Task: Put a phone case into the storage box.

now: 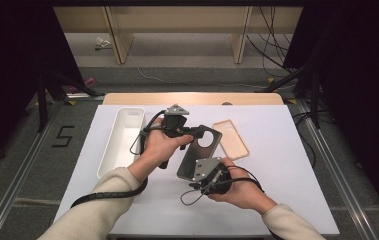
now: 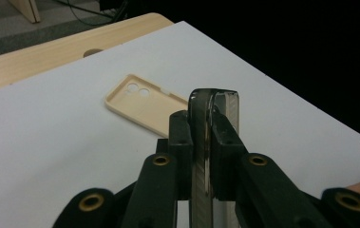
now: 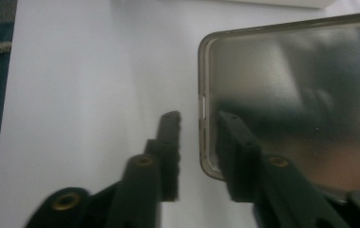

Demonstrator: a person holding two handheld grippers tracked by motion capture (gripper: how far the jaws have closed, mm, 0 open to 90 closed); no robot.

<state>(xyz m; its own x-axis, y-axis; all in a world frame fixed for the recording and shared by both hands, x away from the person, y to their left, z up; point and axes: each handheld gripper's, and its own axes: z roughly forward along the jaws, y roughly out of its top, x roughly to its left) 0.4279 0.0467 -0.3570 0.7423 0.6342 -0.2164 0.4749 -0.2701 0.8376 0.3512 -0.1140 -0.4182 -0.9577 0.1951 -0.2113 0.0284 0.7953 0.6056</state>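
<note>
Near the middle of the high view, a dark translucent phone case [image 1: 197,150] is being held above the white table [image 1: 287,200], slanted from upper right to lower left. The left gripper [image 1: 195,132] is being carried by the left hand [image 1: 159,145], whose forearm is being brought in from the lower left of the frame and angled toward the centre. In the left gripper view, the jaws are being pressed together on the case's edge [image 2: 206,142], so the case is being gripped firmly there.

The right gripper [image 1: 204,172] is being held by the right hand [image 1: 242,192] at the lower centre of the high view, pointing up and left at the case's lower end. In the right gripper view, the jaws are standing apart, straddling the case's side wall [image 3: 206,137] with a gap showing at the left pad; nothing is being clamped.

Two phone cases are being counted: the dark one and a beige phone case [image 1: 230,139] lying flat, just right of the grippers. One white oblong tray [image 1: 122,142] is lying left of centre. Two grippers and two hands are being seen.
</note>
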